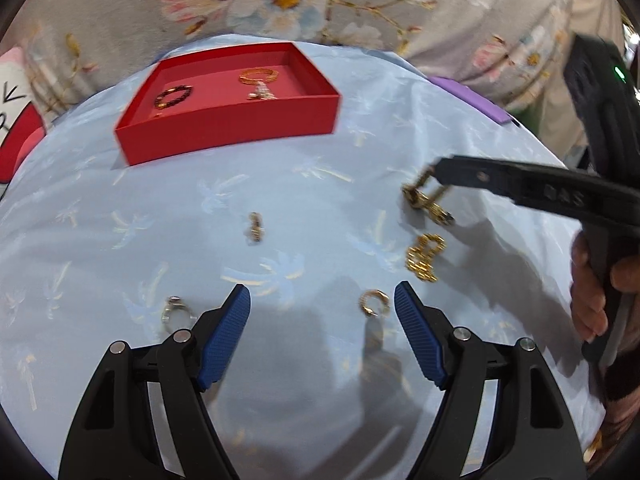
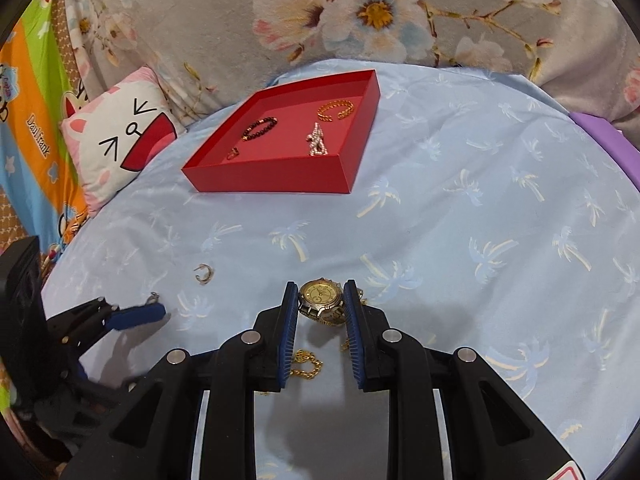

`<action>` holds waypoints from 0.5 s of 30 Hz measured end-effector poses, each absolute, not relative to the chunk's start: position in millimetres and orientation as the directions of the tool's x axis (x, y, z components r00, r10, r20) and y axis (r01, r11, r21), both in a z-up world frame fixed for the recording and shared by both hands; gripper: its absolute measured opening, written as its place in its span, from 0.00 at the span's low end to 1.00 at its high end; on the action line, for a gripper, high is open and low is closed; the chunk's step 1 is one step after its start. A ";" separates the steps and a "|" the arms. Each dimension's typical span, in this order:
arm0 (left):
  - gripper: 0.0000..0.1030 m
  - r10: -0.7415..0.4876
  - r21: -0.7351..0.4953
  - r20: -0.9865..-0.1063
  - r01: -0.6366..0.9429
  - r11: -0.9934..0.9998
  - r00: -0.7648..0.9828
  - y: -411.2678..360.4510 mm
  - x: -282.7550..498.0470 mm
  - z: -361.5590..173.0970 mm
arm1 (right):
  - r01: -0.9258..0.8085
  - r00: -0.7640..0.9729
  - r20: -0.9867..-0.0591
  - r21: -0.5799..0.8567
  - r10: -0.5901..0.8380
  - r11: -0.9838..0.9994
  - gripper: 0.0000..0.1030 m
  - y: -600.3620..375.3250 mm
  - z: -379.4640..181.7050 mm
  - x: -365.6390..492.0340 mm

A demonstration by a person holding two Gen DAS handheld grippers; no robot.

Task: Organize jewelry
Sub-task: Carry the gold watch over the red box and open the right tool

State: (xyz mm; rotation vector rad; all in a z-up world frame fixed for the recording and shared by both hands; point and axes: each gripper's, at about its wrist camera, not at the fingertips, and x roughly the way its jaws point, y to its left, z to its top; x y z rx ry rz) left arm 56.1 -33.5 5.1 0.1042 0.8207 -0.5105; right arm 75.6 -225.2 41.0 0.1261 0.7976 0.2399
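The right gripper [image 2: 321, 300] is clenched on the watch [image 2: 322, 301], whose strap hangs down toward the blue cloth [image 2: 480, 200], while the left gripper [image 1: 322, 308] gapes with nothing in it, near a hoop [image 1: 374, 303]. The red tray [image 2: 276, 178] lies far and slightly left of the watch, already holding a gold bangle [image 2: 335, 111], a dark bracelet [image 2: 260, 128] and a crystal piece [image 2: 317, 141]. So the right hand, being loaded, probably carries forward and leftward over the tray's near wall.

Gold-faced metal wristwatch [image 2: 321, 298]: clamped between blue gripper pads, band dangling. Open red rectangular tray [image 2: 362, 132]: holds dark beaded bracelet [image 2: 259, 126], gold twisted bangle [image 2: 335, 110], rhinestone piece [image 2: 316, 141].
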 end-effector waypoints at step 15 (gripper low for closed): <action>0.61 -0.254 -0.092 -0.758 0.287 0.953 0.601 25.5 72.0 -3.6 | -0.244 0.696 -0.635 0.230 0.335 0.942 0.21 -215.0 61.6 54.9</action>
